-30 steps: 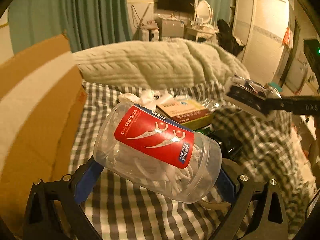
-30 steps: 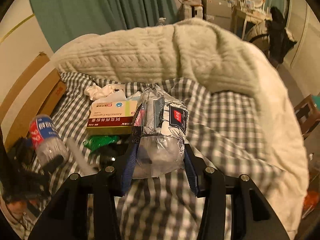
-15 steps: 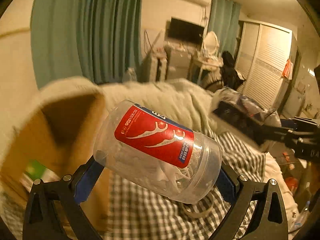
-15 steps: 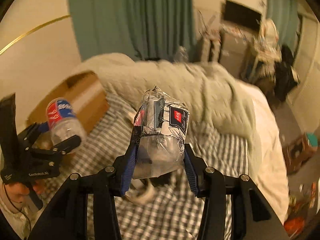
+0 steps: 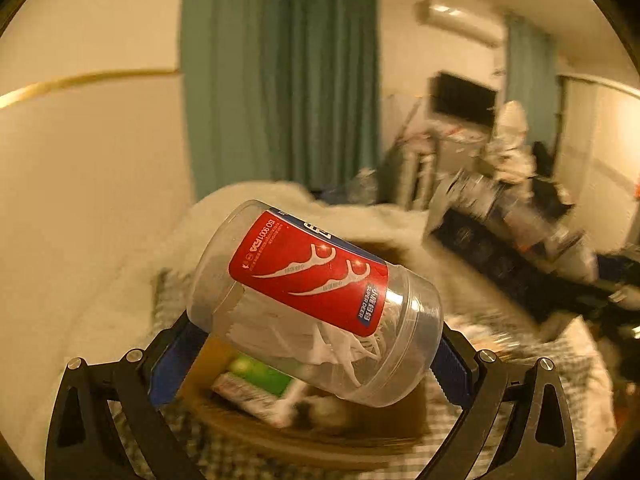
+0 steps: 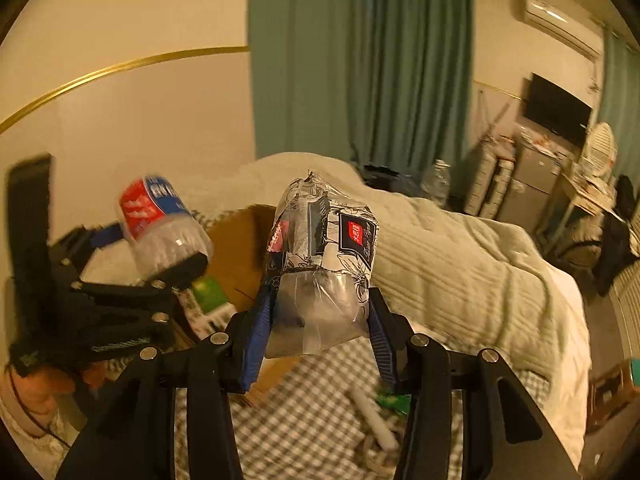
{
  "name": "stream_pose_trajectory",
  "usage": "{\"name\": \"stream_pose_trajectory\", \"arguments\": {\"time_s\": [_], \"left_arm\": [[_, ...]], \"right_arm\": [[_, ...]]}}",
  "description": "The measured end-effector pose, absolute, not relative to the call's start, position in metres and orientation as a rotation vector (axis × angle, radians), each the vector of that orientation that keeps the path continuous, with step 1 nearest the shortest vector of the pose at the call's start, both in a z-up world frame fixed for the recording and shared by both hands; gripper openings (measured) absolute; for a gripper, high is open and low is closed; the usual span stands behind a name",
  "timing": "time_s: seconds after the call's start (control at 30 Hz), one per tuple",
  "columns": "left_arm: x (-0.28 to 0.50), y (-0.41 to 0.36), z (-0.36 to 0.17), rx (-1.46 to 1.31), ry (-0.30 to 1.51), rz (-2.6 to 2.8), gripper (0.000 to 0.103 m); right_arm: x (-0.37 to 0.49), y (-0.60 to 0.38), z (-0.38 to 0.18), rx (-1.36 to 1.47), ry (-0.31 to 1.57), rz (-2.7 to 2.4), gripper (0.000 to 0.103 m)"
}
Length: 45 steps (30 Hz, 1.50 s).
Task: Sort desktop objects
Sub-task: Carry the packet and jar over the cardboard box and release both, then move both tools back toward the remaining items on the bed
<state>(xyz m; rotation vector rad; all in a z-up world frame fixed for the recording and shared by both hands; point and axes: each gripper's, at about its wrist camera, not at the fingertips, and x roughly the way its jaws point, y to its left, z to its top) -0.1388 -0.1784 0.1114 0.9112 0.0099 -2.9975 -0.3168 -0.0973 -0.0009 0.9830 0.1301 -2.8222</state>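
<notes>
My left gripper (image 5: 316,344) is shut on a clear floss-pick jar (image 5: 312,296) with a red and blue label, held tilted in the air above an open cardboard box (image 5: 320,432). The jar (image 6: 160,228) and left gripper (image 6: 132,280) also show at the left of the right wrist view. My right gripper (image 6: 320,312) is shut on a clear plastic packet (image 6: 324,264) with a black and white print, held above the near edge of the box (image 6: 236,252). The packet (image 5: 516,224) shows blurred at the right of the left wrist view.
The box holds a green and white item (image 5: 260,376) and other packets. A checked sheet (image 6: 320,412) covers the bed, with a white tube (image 6: 376,420) and a green wrapper (image 6: 394,400) on it. A cream blanket (image 6: 460,264) lies behind. Wall and green curtain (image 6: 360,60) stand beyond.
Both grippers have swung left and up from the checked sheet to above the cardboard box, each still holding its object. The left gripper now looks down into the box.
</notes>
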Motion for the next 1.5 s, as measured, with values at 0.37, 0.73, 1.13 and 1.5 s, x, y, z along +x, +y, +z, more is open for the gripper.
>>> {"name": "stream_pose_trajectory", "arguments": {"time_s": [0.37, 0.73, 1.13, 1.5], "left_arm": [[-0.176, -0.216, 0.032, 1.103, 0.189, -2.92, 0.103], [-0.153, -0.185, 0.067, 1.002, 0.141, -2.96, 0.103], [-0.099, -0.072, 0.113, 0.926, 0.018, -3.158, 0.103], [-0.094, 0.019, 0.05, 1.085, -0.15, -3.119, 0.103]], "right_arm": [[-0.395, -0.151, -0.073, 1.118, 0.058, -2.716, 0.056], [-0.367, -0.084, -0.067, 1.078, -0.116, -2.772, 0.069], [-0.285, -0.005, -0.043, 1.039, -0.095, -2.892, 0.07], [-0.239, 0.058, -0.082, 1.108, -0.09, -2.968, 0.072]]}}
